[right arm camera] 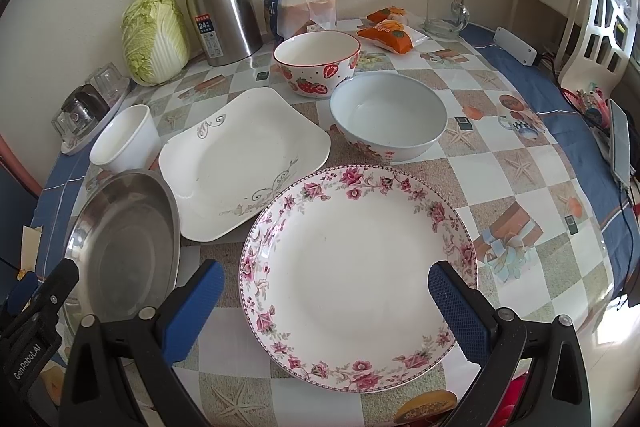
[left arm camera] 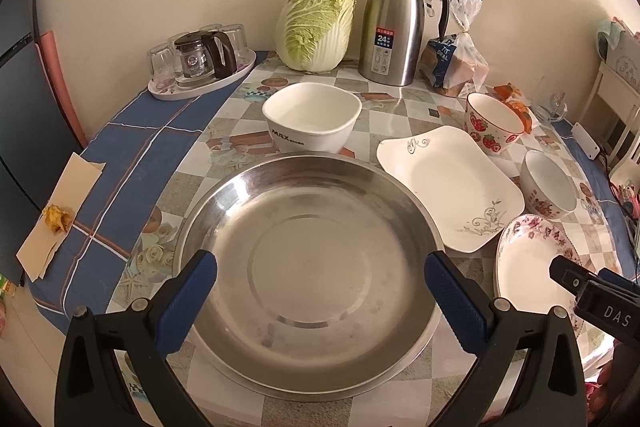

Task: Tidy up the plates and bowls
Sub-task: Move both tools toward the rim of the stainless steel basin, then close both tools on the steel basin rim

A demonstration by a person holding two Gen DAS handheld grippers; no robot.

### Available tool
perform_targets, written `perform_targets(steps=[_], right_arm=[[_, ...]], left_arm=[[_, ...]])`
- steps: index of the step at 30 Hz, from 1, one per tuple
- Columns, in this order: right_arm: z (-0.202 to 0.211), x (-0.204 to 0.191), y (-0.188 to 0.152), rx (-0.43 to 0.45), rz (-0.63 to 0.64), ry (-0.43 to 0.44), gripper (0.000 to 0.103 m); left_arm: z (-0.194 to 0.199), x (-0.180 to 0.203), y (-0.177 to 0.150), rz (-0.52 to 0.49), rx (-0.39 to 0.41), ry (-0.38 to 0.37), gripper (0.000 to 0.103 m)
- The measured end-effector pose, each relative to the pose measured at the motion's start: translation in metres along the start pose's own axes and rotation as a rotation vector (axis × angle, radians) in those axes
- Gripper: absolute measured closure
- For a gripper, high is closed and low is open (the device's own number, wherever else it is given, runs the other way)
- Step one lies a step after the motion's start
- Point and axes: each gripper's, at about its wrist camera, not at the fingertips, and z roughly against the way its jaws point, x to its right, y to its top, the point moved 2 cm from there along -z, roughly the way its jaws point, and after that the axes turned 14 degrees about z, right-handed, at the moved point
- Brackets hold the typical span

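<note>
A round steel plate [left arm camera: 308, 287] lies at the table's near edge, and my left gripper [left arm camera: 320, 291] hangs open above it, holding nothing. Behind it stands a white square bowl [left arm camera: 312, 117]. To the right lie a white square plate [left arm camera: 448, 187], a strawberry bowl [left arm camera: 492, 125], a floral bowl [left arm camera: 548, 187] and a pink-flowered round plate [left arm camera: 528, 259]. In the right wrist view my right gripper [right arm camera: 326, 293] is open over the flowered plate [right arm camera: 356, 267], empty. Beyond it sit the square plate [right arm camera: 240, 163], floral bowl [right arm camera: 388, 119], strawberry bowl [right arm camera: 316, 63], steel plate [right arm camera: 124, 243] and white bowl [right arm camera: 128, 139].
Along the wall stand a cabbage [left arm camera: 316, 23], a steel thermos jug [left arm camera: 396, 23], a bagged loaf [left arm camera: 456, 63] and a tray of glasses with a small pot [left arm camera: 200, 67]. Orange snack packs [right arm camera: 388, 31] and a glass mug [right arm camera: 444, 11] sit at the back right. A white chair [right arm camera: 592, 27] stands beside the table.
</note>
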Motion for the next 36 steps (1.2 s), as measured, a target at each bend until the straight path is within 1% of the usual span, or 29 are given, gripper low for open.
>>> perform_targets(steps=[16,25,29,33,36], right_arm=[[-0.001,0.0,0.001,-0.001,0.001,0.001,0.0],[-0.005,-0.008,0.005,0.015,0.028,0.019,0.0],[-0.013,-0.022,0.012,0.017,0.088,0.07,0.0],[-0.027,-0.04,0.014,-0.005,0.14,0.172,0.0],[-0.032,-0.052,0.014,-0.017,0.174,0.215,0.0]], left_arm=[[-0.004,-0.003,-0.001,0.006,-0.012,0.005,0.0],[-0.01,-0.021,0.003,0.064,-0.017,0.002,0.0],[-0.012,-0.038,0.006,0.125,0.0,0.016,0.0],[-0.017,-0.062,0.008,0.218,0.014,0.03,0.0],[-0.02,-0.076,0.008,0.248,0.013,0.037,0.0]])
